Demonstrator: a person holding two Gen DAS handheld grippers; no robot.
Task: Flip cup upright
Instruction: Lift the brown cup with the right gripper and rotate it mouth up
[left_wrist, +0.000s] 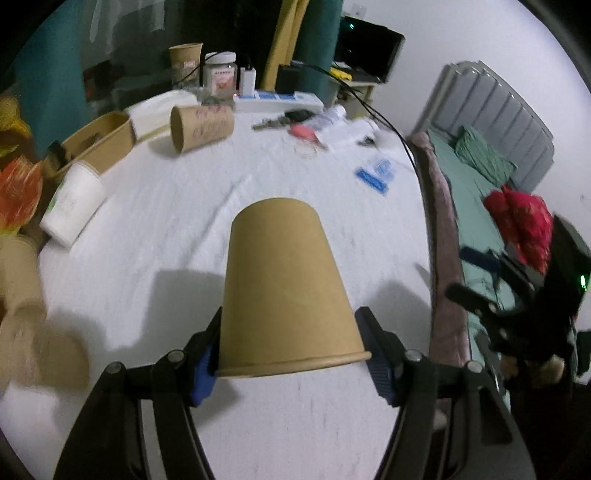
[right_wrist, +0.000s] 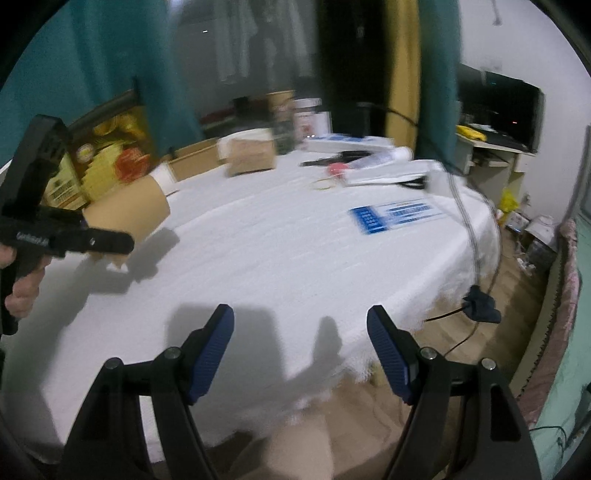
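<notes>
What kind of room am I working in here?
Most likely a bedroom in a home: a bed with a padded headboard stands beside the white-clothed table, which is cluttered with keys and jars.

Premises: a lived-in bedroom in a home. A bed (left_wrist: 476, 192) with a grey padded headboard (left_wrist: 495, 110), green sheet and green pillow (left_wrist: 484, 155) stands on the right. A round table under a white cloth (left_wrist: 258, 177) fills the centre, with household clutter at its far side: keys (left_wrist: 280, 121), a lidded jar (left_wrist: 219, 72), a power strip (left_wrist: 277, 100). Teal and yellow curtains (right_wrist: 436, 74) hang behind; a dark monitor (right_wrist: 498, 110) sits on a desk far right.
</notes>
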